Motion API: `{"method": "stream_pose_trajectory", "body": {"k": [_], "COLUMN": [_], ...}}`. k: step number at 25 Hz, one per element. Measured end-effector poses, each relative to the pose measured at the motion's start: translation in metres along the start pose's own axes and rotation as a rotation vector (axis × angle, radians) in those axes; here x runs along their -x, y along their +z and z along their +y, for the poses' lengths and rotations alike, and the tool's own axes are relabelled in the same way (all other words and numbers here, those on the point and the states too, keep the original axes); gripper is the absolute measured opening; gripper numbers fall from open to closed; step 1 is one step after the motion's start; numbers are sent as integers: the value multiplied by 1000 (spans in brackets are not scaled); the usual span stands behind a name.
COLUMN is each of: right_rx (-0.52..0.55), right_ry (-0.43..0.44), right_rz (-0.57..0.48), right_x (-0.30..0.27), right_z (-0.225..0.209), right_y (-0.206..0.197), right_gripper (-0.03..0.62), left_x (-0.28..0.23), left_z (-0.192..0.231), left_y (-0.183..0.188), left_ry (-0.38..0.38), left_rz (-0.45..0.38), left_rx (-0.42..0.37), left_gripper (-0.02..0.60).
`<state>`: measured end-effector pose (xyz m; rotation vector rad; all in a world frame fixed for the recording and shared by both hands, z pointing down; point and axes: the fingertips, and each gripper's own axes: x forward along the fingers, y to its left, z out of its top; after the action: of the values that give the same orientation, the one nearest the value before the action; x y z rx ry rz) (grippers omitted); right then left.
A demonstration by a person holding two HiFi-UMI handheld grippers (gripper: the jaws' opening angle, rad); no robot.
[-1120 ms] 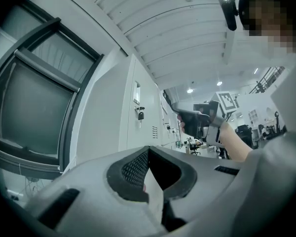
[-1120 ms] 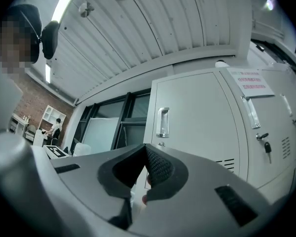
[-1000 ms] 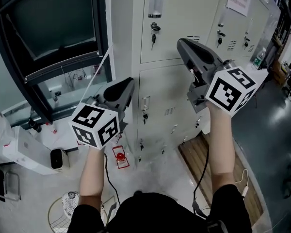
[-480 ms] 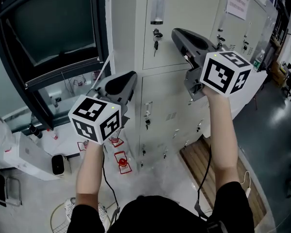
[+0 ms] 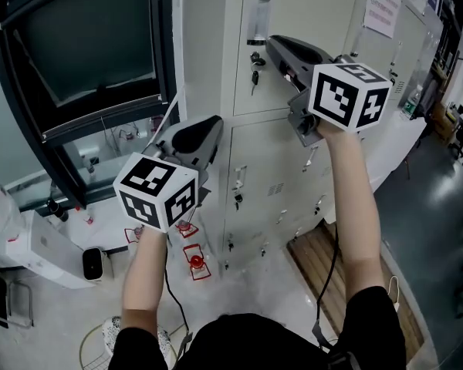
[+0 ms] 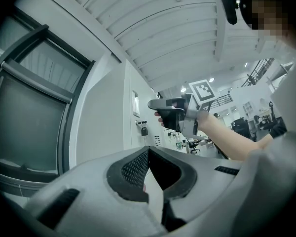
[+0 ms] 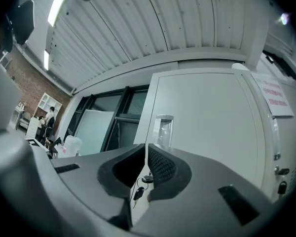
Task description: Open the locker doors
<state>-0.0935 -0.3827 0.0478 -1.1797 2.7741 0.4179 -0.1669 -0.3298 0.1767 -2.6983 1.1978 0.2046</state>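
Note:
A bank of pale grey lockers (image 5: 270, 153) stands ahead with its doors closed. The upper door (image 5: 301, 21) carries a clear label holder (image 5: 258, 18) and a lock with a key (image 5: 253, 62) hanging in it. My right gripper (image 5: 272, 43) is shut and empty, its tip just right of that key and apart from it. In the right gripper view the jaws (image 7: 147, 146) meet, and the key (image 7: 140, 190) hangs beyond them under the label holder (image 7: 164, 130). My left gripper (image 5: 214, 126) is lower, by the locker's left edge; its jaws (image 6: 148, 151) are shut on nothing.
A dark-framed window (image 5: 77, 45) fills the left. On the floor lie a white device (image 5: 38, 245), red objects (image 5: 193, 260) and a wooden platform (image 5: 316, 253). More lockers with a paper notice (image 5: 382, 6) run off to the right.
Both grippers have risen. The right one has moved up and left along the upper door, toward its key. The left one has lifted slightly beside the locker's edge.

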Motion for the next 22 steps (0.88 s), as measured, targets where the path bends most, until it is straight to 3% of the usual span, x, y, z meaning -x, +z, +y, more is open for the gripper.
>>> {"method": "stream_pose_trajectory", "body": {"k": [22], "right_rx": [30], "right_ry": [-31], "right_rz": [55], "right_x": [-41], "right_z": [-3], "right_y": [-1], "right_gripper": [124], "left_x": [12], "left_z": [-3], "left_y": [-3], "left_ry": [-2], "left_rz": [7], "left_rx": [-12], "left_gripper": [18]}}
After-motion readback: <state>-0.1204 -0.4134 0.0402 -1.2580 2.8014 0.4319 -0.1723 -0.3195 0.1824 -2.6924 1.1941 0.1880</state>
